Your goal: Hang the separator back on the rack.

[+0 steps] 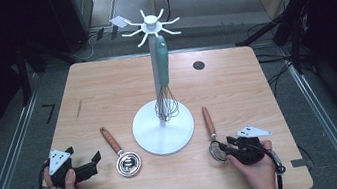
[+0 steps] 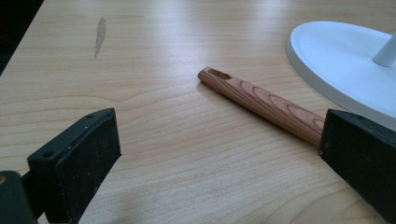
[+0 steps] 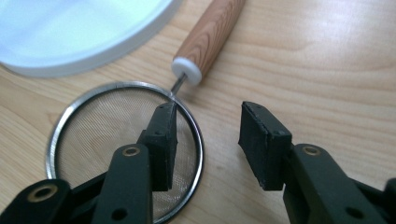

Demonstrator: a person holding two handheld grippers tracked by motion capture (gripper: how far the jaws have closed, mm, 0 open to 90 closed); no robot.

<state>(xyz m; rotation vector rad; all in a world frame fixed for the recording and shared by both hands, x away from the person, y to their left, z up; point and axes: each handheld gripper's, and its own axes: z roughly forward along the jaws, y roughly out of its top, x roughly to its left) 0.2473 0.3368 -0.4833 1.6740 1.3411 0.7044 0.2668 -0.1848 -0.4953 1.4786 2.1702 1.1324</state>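
Observation:
A mesh strainer (image 1: 215, 151) with a wooden handle (image 3: 210, 35) lies at the front right, just beside the white stand's base (image 1: 155, 138). My right gripper (image 3: 208, 112) is open right above it. One jaw hangs over the mesh (image 3: 102, 135) and the other is outside the rim; neither pad presses on it. At the front left my left gripper (image 1: 95, 165) is open with wide jaws. In the left gripper view (image 2: 219, 126) it points at the wooden handle (image 2: 261, 102) of a second round metal utensil (image 1: 129, 163). A teal-handled whisk (image 1: 162, 75) hangs from the stand.
The stand's top (image 1: 151, 25) carries several white hooks around it. A dark round spot (image 1: 198, 65) marks the far right of the wooden table (image 1: 105, 93), and a grey smear (image 1: 79, 109) marks the left. Dark equipment and cables surround the table.

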